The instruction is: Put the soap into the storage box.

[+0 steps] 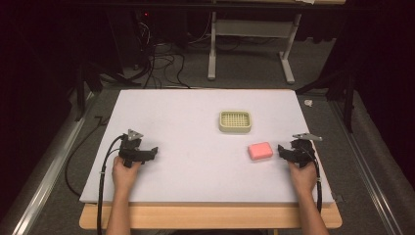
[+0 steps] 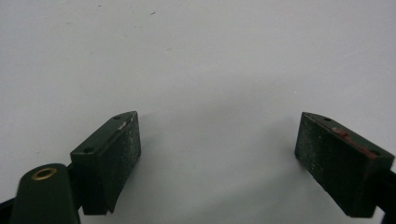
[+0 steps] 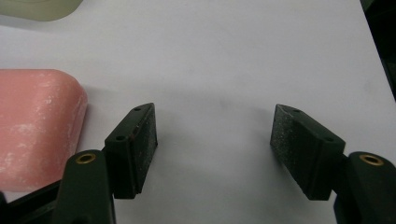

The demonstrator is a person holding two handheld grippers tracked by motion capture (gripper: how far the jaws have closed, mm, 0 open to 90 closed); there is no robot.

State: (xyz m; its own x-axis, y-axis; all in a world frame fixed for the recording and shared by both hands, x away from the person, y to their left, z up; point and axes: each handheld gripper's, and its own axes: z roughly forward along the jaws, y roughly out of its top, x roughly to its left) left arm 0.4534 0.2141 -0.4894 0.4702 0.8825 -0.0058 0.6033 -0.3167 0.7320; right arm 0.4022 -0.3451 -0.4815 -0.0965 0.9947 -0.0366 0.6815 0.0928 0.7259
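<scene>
Both my jaws gape empty, right gripper (image 1: 284, 150) just beside the pink rectangular soap bar (image 1: 260, 151) on the white desk (image 1: 195, 161), nothing grasped yet, cream slotted soap dish (image 1: 235, 121) waiting beyond.
</scene>
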